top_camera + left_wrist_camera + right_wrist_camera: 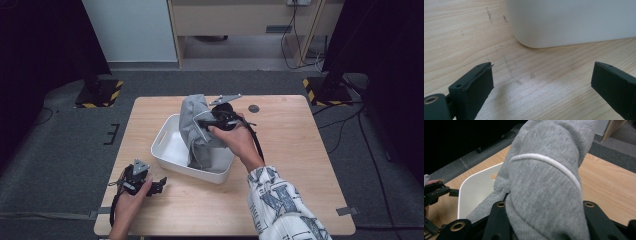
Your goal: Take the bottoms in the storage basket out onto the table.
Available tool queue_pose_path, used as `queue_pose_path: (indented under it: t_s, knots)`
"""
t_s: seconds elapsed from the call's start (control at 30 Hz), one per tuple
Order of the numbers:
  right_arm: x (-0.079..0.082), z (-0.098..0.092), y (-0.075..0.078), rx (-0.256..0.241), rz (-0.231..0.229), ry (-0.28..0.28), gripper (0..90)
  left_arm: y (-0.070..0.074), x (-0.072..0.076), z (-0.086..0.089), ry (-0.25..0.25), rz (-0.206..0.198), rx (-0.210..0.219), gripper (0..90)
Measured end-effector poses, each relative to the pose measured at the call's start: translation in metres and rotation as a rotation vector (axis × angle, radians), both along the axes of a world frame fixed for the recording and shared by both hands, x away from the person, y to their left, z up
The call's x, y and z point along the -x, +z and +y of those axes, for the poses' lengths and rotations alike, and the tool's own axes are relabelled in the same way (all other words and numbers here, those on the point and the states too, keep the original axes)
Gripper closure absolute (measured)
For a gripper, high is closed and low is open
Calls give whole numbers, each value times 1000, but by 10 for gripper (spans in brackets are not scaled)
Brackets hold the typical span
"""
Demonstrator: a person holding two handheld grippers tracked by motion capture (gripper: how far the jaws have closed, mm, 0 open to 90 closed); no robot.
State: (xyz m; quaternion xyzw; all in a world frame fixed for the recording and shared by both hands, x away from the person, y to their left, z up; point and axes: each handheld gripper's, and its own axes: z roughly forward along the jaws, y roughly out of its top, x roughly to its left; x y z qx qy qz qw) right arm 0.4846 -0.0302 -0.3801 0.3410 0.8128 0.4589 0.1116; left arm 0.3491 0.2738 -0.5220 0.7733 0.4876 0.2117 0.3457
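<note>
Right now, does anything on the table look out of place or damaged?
Nothing looks damaged or spilled. The grey cloth hangs from the right gripper, its lower end inside the white bin. The bin sits askew to the table edges. The left gripper is open beside it.

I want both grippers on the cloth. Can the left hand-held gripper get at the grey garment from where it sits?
Probably yes. The left hand-held gripper rests open beside the white bin, bare table between; the grey garment, held up by the right hand-held gripper, hangs above the bin's rim.
</note>
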Motion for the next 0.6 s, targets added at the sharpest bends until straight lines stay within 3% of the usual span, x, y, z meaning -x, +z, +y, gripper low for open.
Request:
queue_pose_path:
  t_s: [0.6]
  knots:
    - [-4,-17,8,-84,4,-21,618,0,-2,3,7,-1,1,34]
